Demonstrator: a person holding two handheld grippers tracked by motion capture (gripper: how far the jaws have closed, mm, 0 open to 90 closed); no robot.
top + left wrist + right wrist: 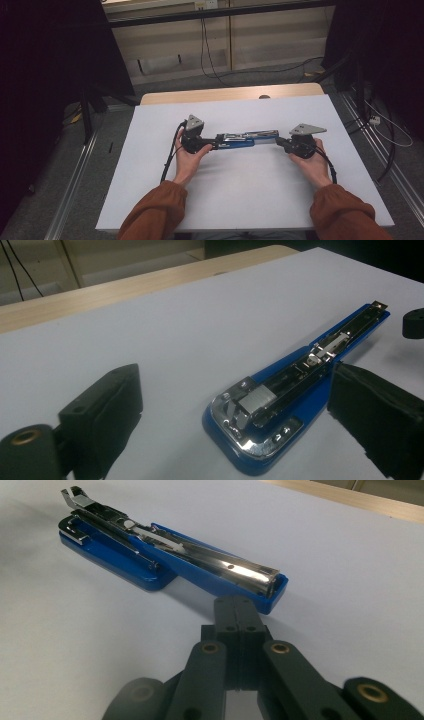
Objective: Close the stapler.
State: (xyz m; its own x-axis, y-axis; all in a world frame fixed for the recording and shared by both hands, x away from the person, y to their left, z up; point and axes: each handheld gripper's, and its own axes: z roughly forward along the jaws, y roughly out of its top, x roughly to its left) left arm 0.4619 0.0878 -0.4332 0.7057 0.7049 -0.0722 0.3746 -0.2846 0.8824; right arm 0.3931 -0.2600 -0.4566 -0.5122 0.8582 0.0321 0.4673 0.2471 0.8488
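Note:
A blue stapler (pixel 245 139) with a chrome magazine lies opened out flat on the white table (pixel 240 195), running left to right. My left gripper (pixel 214 144) stands open at its left end. In the left gripper view the stapler's chrome-plated end (pixel 250 430) lies between the wide-apart jaws; the right finger (pixel 375 410) sits close beside the blue body and the left finger (pixel 107 405) is well clear. My right gripper (pixel 279 141) is at the right end. In the right gripper view its jaws (pixel 235 607) are shut with nothing between them, just short of the stapler's blue tip (pixel 272 587).
A wooden strip (pixel 230 93) borders the table's far edge. Beyond it are cables (pixel 210 60) on the floor, and dark curtains stand on both sides. Metal rails (pixel 75 185) run along the floor beside the table.

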